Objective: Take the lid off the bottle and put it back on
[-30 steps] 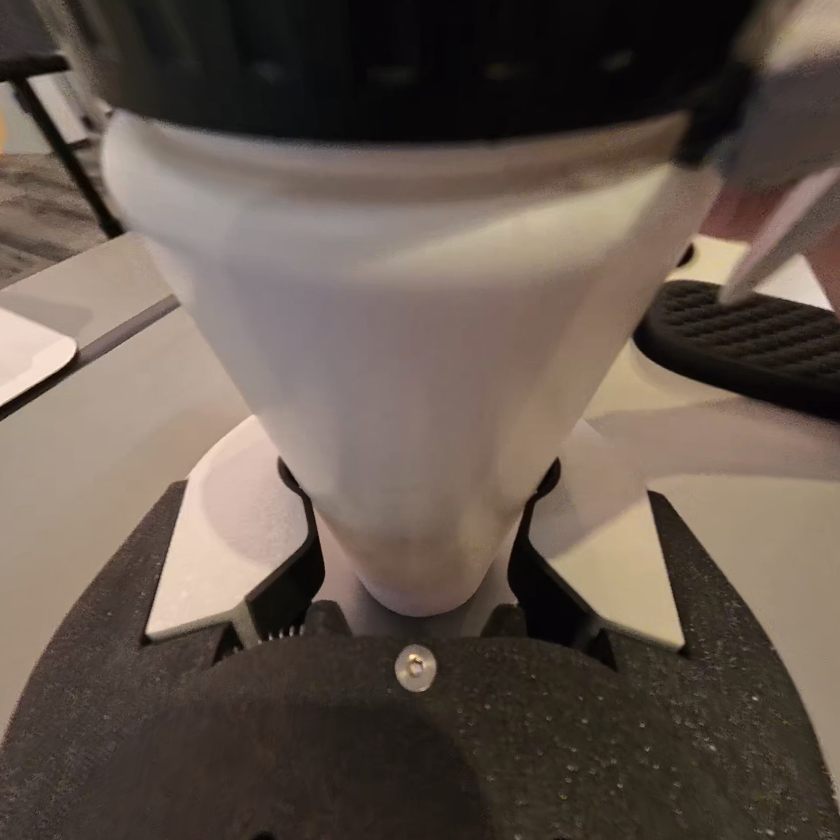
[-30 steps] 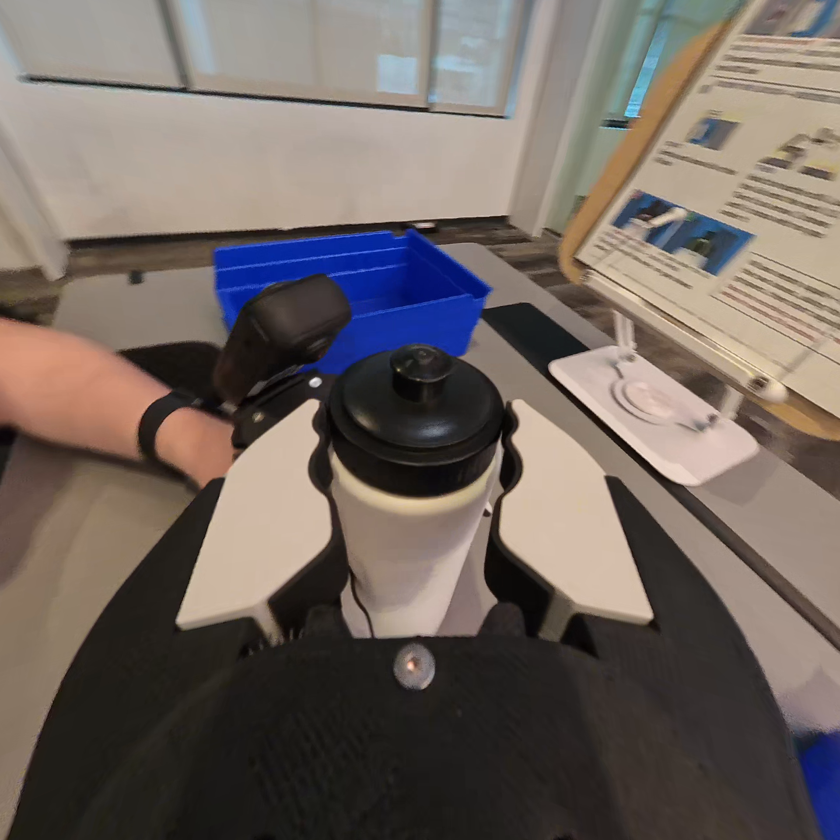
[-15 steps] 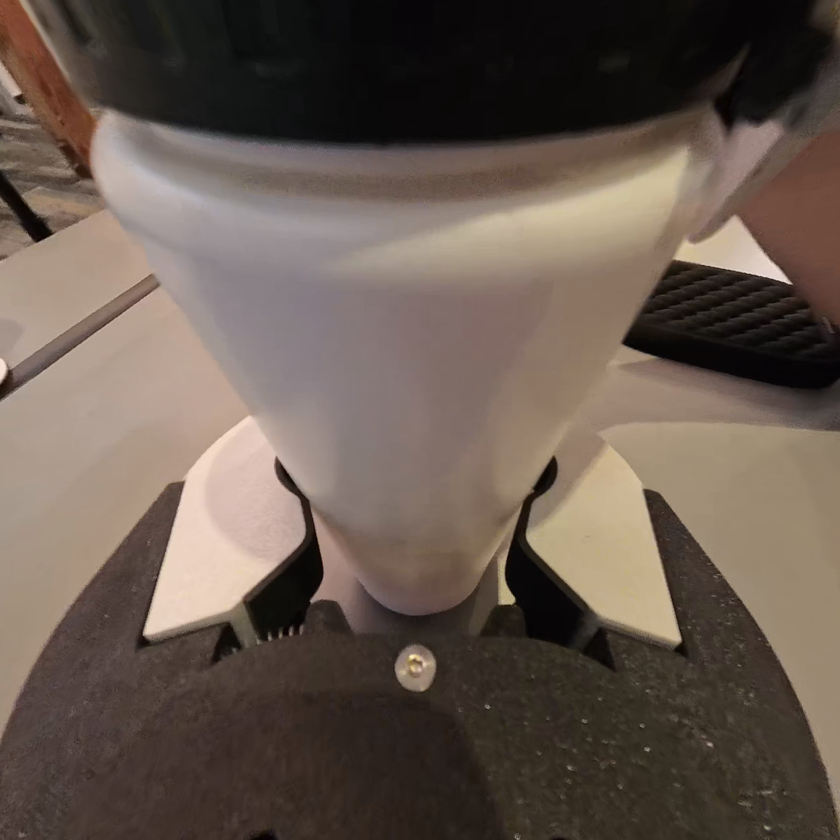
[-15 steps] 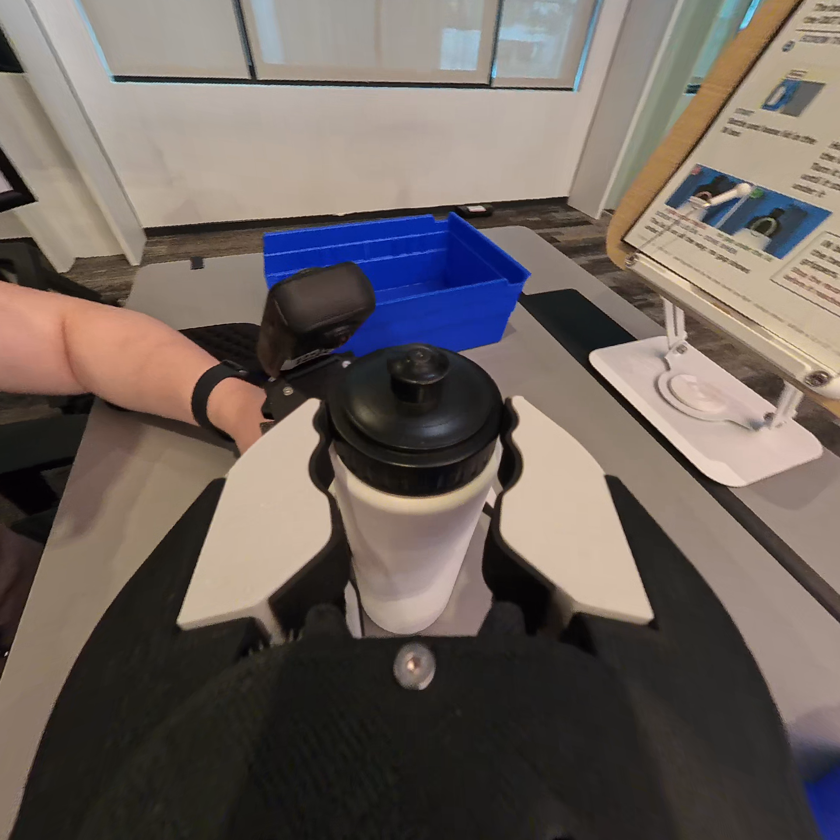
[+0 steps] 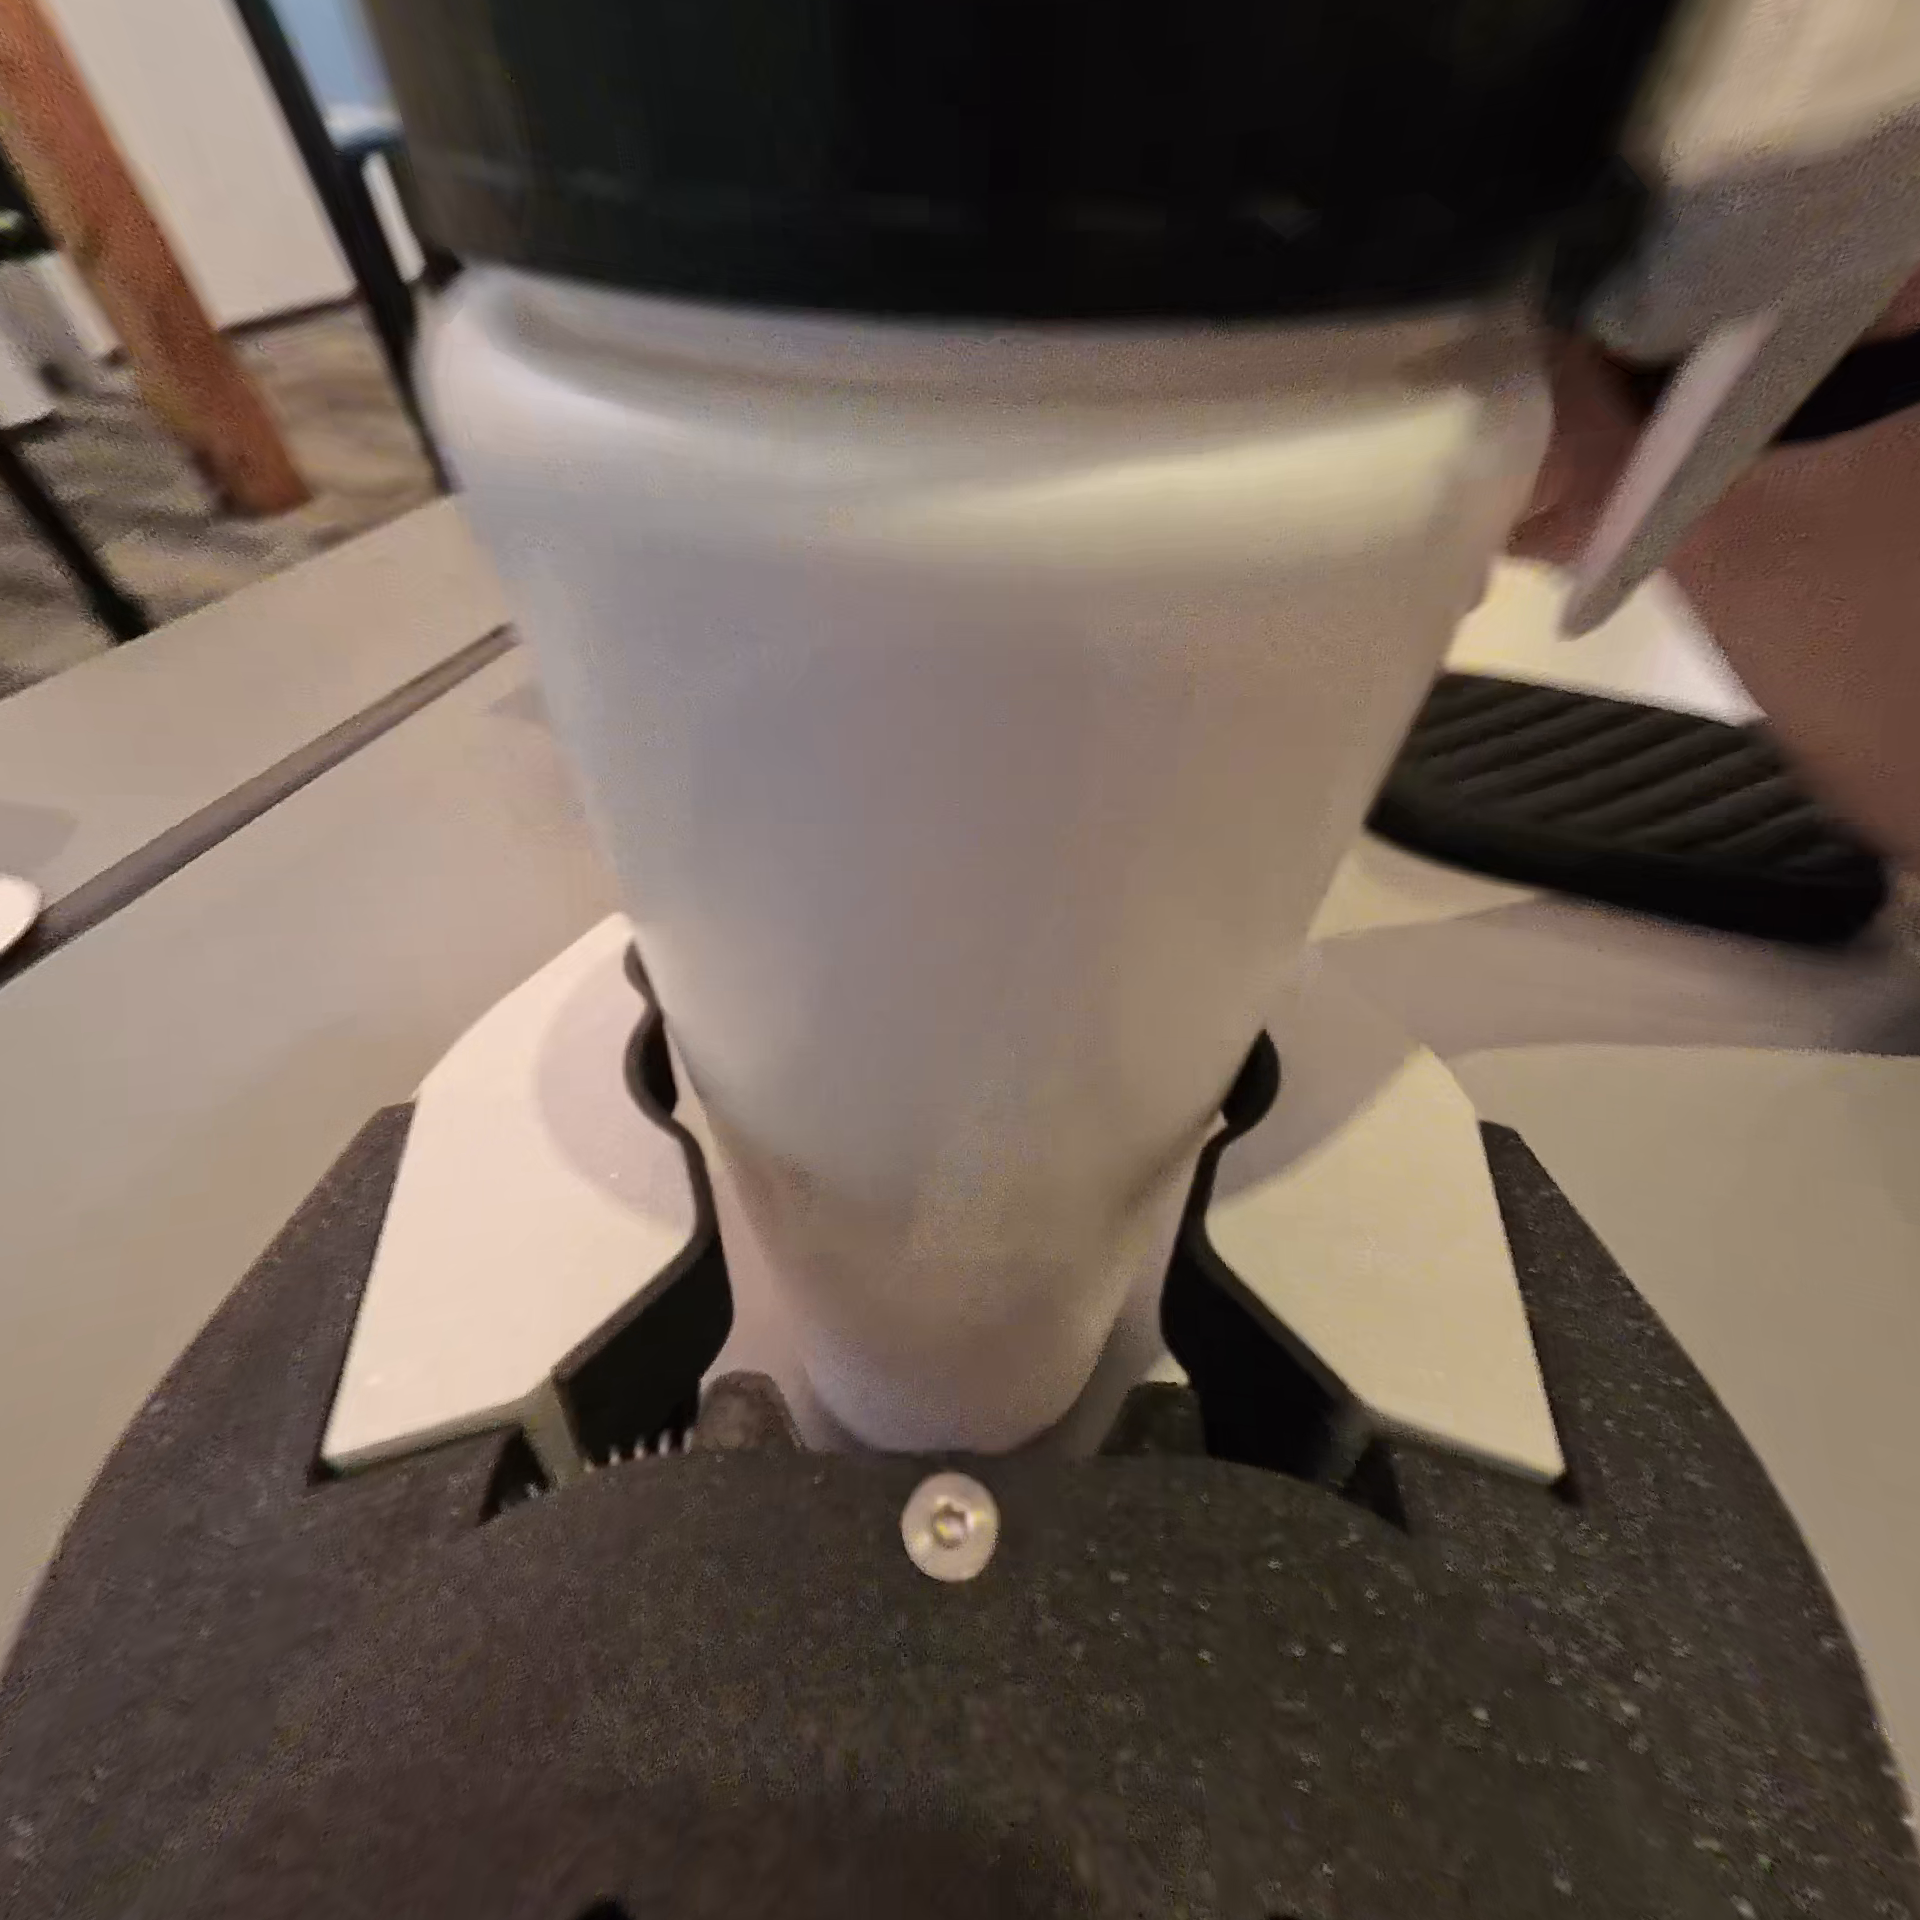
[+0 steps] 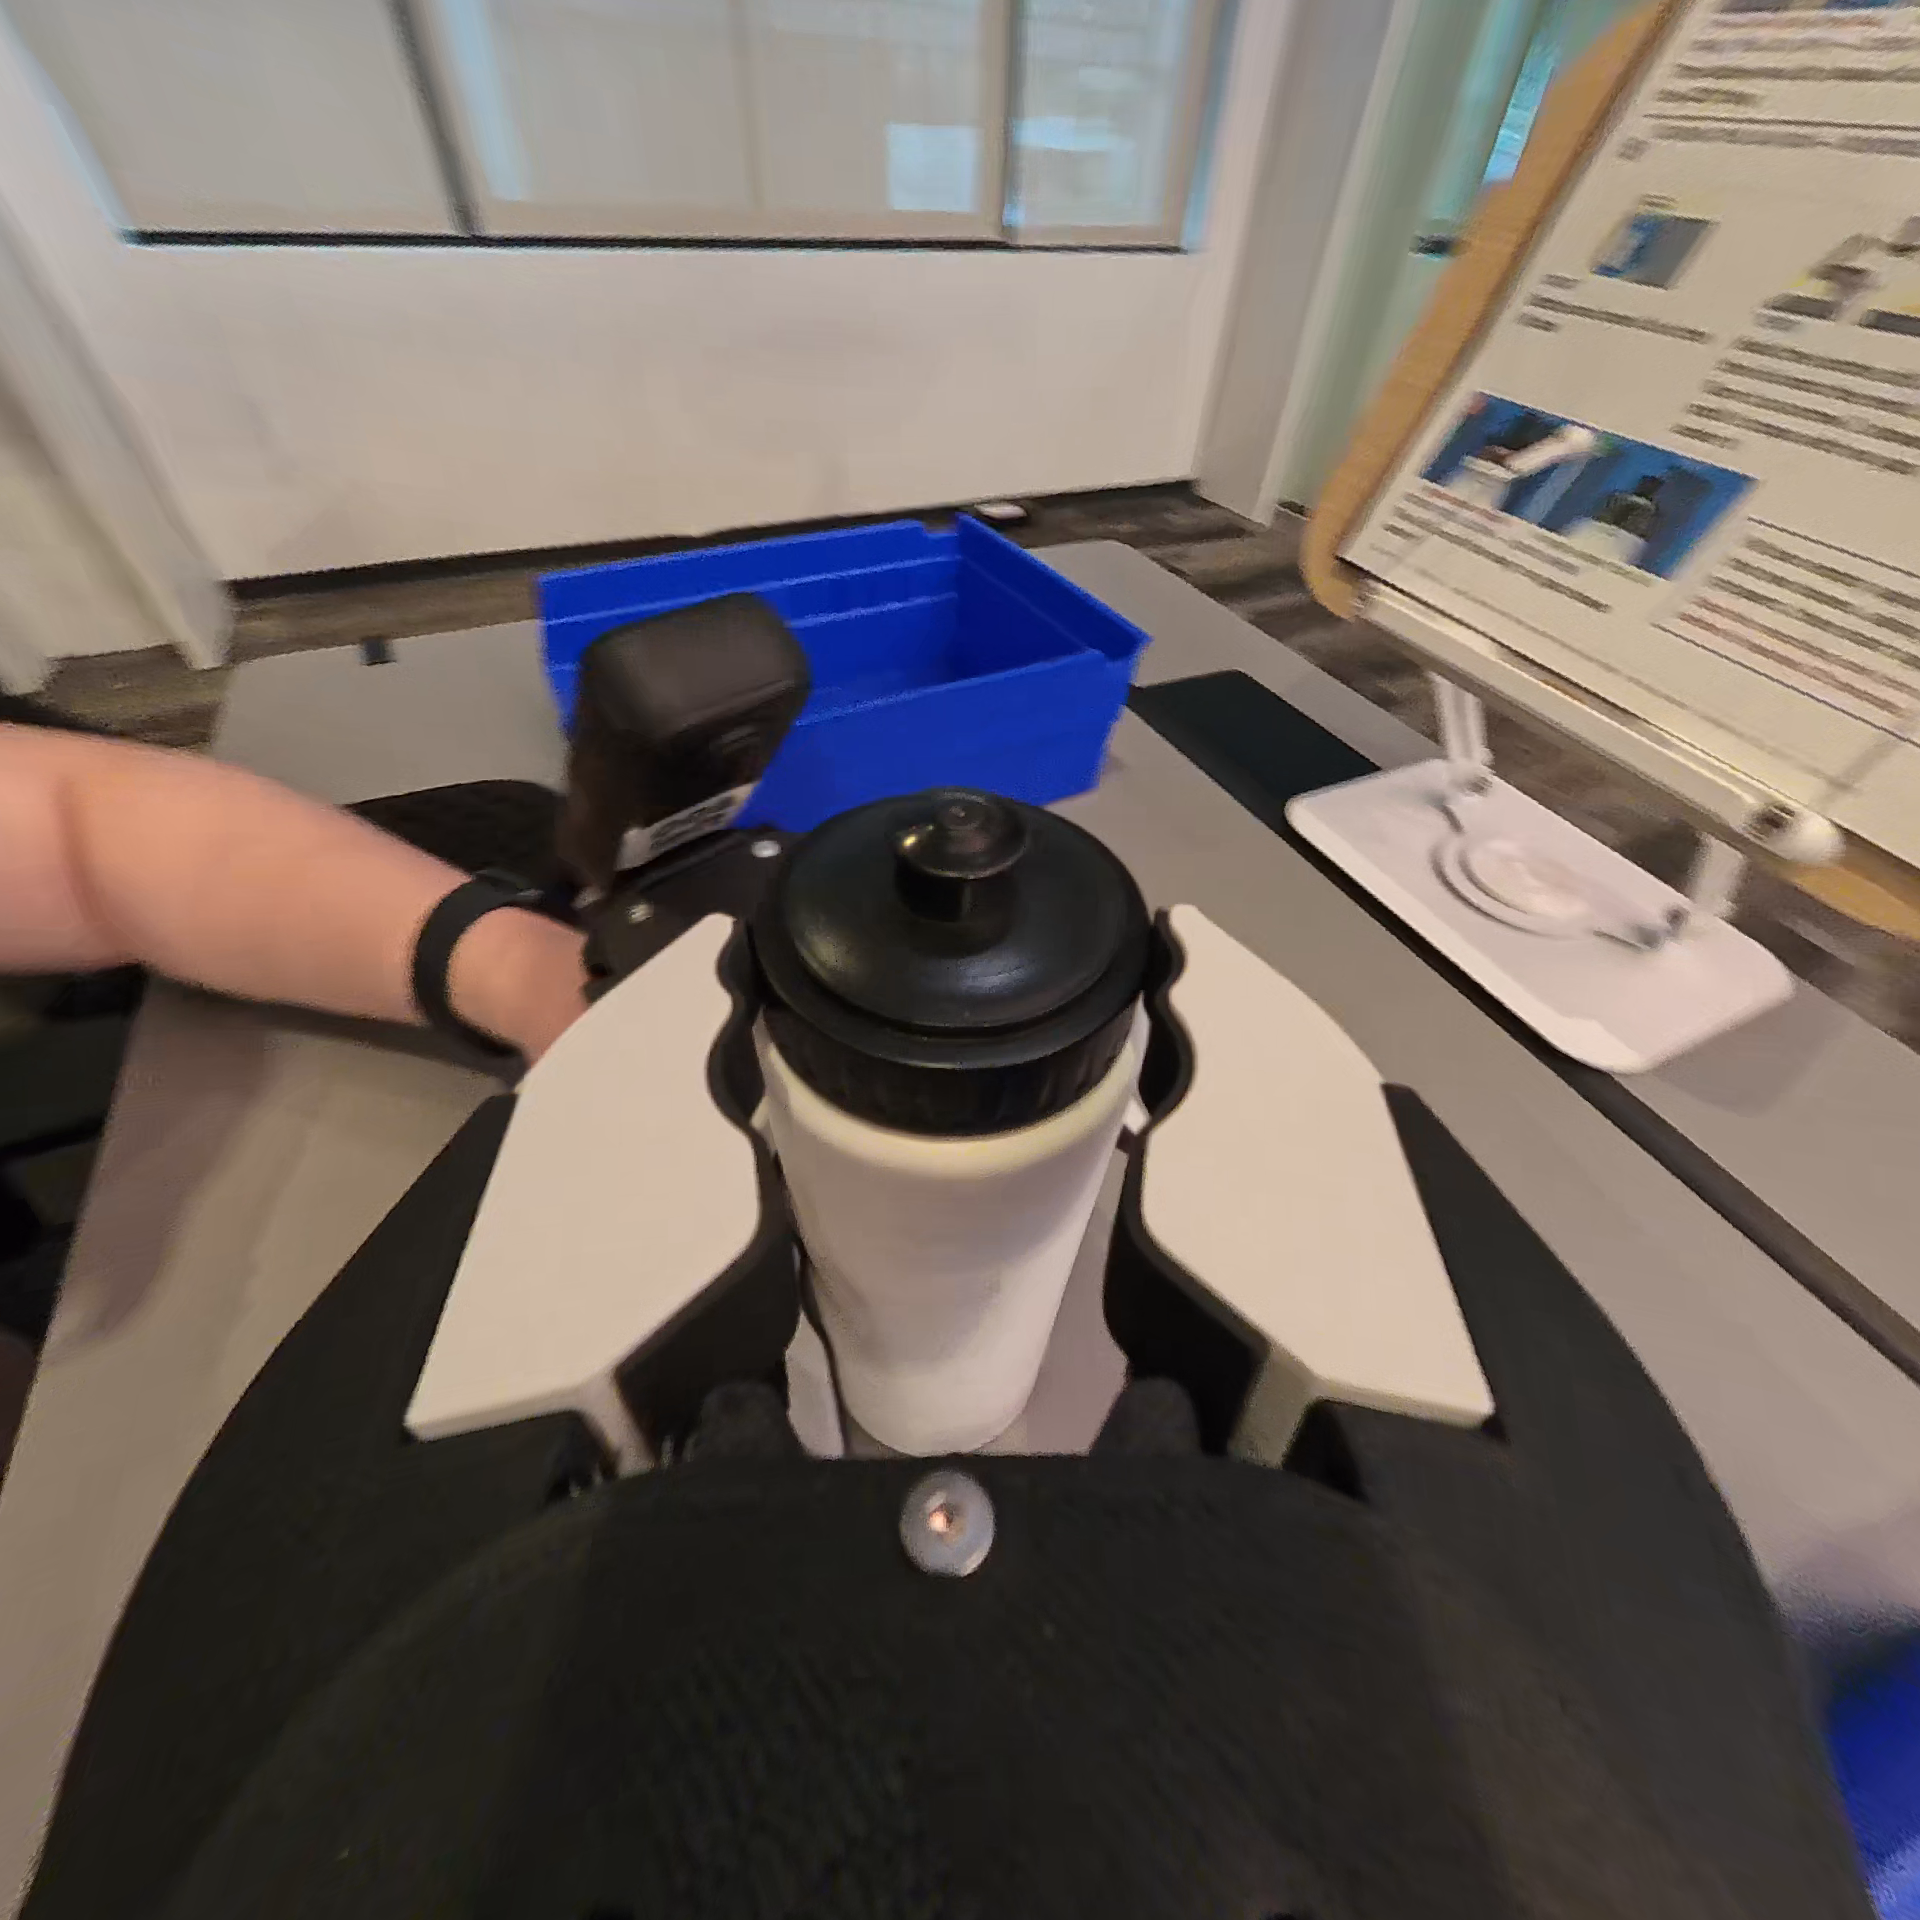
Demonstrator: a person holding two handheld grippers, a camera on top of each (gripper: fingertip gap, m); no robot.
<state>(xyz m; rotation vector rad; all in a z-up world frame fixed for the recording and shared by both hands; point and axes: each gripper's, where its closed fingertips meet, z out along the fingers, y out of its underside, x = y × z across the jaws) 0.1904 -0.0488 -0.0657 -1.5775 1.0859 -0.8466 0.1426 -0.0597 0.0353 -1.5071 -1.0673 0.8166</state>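
While lid (image 6: 951,966) sits on, both grippers clamp bottle (image 5: 956,831)

White plastic bottle (image 6: 940,1268): smooth, matt, slightly translucent body. Black plastic lid (image 6: 951,977): semi-gloss top, ribbed skirt. Left gripper (image 5: 951,1174) and right gripper (image 6: 951,1049): matt white smooth plates on the fingers, black plastic inner pads, coarse grainy black housing, one shiny metal screw (image 5: 949,1525). Grey table (image 5: 260,935): smooth, matt. Blue plastic bin (image 6: 935,665): smooth, slight sheen. Black mat (image 5: 1621,821): ribbed, rubbery-looking. Poster board (image 6: 1683,416): printed paper.
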